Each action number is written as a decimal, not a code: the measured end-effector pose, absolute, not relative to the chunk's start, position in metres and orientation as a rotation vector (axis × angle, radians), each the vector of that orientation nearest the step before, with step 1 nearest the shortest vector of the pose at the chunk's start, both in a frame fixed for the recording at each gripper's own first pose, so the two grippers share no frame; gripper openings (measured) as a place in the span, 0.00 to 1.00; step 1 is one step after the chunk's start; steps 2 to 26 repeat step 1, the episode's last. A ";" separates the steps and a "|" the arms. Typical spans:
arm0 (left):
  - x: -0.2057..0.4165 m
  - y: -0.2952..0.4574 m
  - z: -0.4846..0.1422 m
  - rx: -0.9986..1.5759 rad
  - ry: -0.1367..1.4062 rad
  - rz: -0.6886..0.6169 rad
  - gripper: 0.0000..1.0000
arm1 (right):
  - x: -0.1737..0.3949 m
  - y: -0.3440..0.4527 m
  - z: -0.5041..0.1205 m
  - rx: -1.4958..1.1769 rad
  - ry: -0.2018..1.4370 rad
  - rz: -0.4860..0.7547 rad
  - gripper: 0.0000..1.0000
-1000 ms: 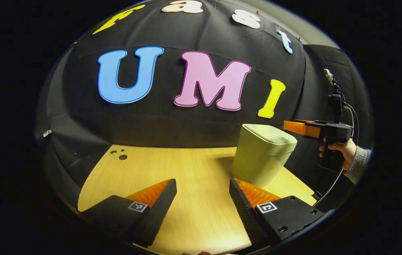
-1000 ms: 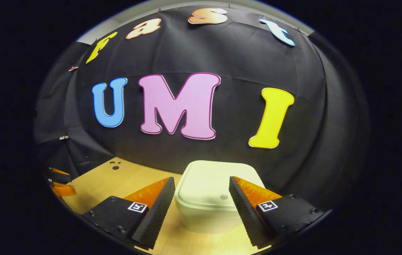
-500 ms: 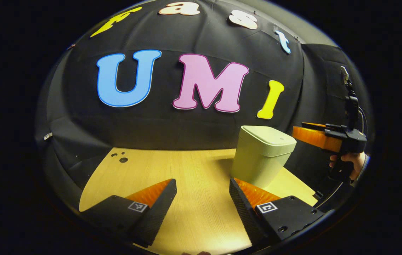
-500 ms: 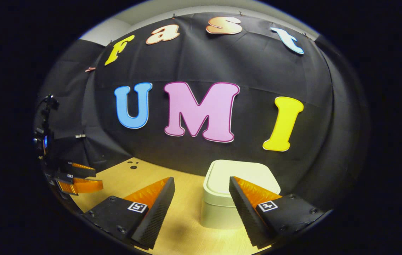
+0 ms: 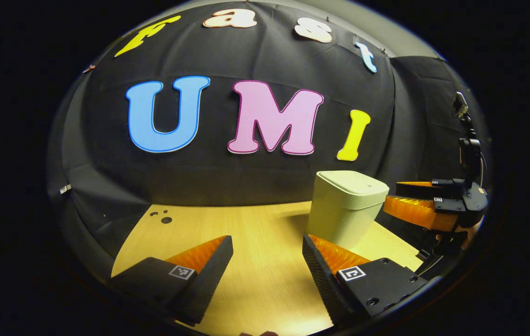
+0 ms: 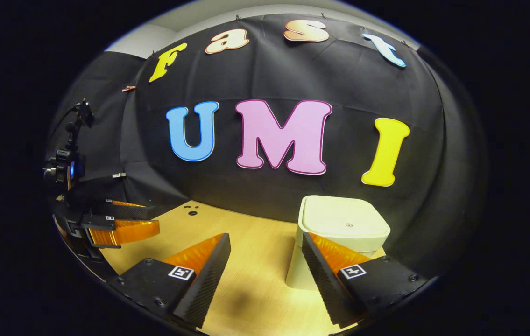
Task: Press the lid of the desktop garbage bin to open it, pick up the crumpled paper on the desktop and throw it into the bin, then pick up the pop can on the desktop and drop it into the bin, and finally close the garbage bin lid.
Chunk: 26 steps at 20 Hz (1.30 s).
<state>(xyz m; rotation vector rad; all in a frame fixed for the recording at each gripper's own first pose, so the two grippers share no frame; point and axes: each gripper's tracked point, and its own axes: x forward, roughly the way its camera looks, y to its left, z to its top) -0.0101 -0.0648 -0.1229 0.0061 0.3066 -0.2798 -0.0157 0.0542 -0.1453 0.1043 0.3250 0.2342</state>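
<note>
1. The pale green plastic garbage bin (image 5: 345, 207) (image 6: 339, 233) stands upright on the wooden counter (image 5: 255, 261), lid closed.
2. Left gripper (image 5: 267, 259) spread apart, empty.
3. Right gripper (image 6: 265, 259) apart, empty, near the bin.

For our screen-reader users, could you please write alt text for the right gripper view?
A pale desktop garbage bin with its lid closed stands on a wooden desktop, just ahead of the right hand-held gripper, whose fingers are spread and hold nothing. The left hand-held gripper is at the far left, in front of the booth's black cloth wall.
</note>
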 end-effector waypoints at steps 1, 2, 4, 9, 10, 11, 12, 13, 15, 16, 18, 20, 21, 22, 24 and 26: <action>-0.011 -0.064 -0.124 0.008 0.305 -0.286 0.96 | -0.017 0.055 -0.145 0.112 0.326 0.225 0.96; -0.011 -0.064 -0.124 0.008 0.305 -0.286 0.96 | -0.017 0.055 -0.145 0.112 0.326 0.225 0.96; -0.011 -0.064 -0.124 0.008 0.305 -0.286 0.96 | -0.017 0.055 -0.145 0.112 0.326 0.225 0.96; -0.011 -0.064 -0.124 0.008 0.305 -0.286 0.96 | -0.017 0.055 -0.145 0.112 0.326 0.225 0.96; -0.011 -0.064 -0.124 0.008 0.305 -0.286 0.96 | -0.017 0.055 -0.145 0.112 0.326 0.225 0.96; -0.011 -0.064 -0.124 0.008 0.305 -0.286 0.96 | -0.017 0.055 -0.145 0.112 0.326 0.225 0.96; -0.011 -0.064 -0.124 0.008 0.305 -0.286 0.96 | -0.017 0.055 -0.145 0.112 0.326 0.225 0.96; -0.011 -0.064 -0.124 0.008 0.305 -0.286 0.96 | -0.017 0.055 -0.145 0.112 0.326 0.225 0.96; -0.011 -0.064 -0.124 0.008 0.305 -0.286 0.96 | -0.017 0.055 -0.145 0.112 0.326 0.225 0.96; -0.011 -0.064 -0.124 0.008 0.305 -0.286 0.96 | -0.017 0.055 -0.145 0.112 0.326 0.225 0.96; -0.011 -0.064 -0.124 0.008 0.305 -0.286 0.96 | -0.017 0.055 -0.145 0.112 0.326 0.225 0.96; -0.011 -0.064 -0.124 0.008 0.305 -0.286 0.96 | -0.017 0.055 -0.145 0.112 0.326 0.225 0.96; -0.011 -0.064 -0.124 0.008 0.305 -0.286 0.96 | -0.017 0.055 -0.145 0.112 0.326 0.225 0.96; -0.011 -0.064 -0.124 0.008 0.305 -0.286 0.96 | -0.017 0.055 -0.145 0.112 0.326 0.225 0.96; -0.011 -0.064 -0.124 0.008 0.305 -0.286 0.96 | -0.017 0.055 -0.145 0.112 0.326 0.225 0.96; -0.011 -0.064 -0.124 0.008 0.305 -0.286 0.96 | -0.017 0.055 -0.145 0.112 0.326 0.225 0.96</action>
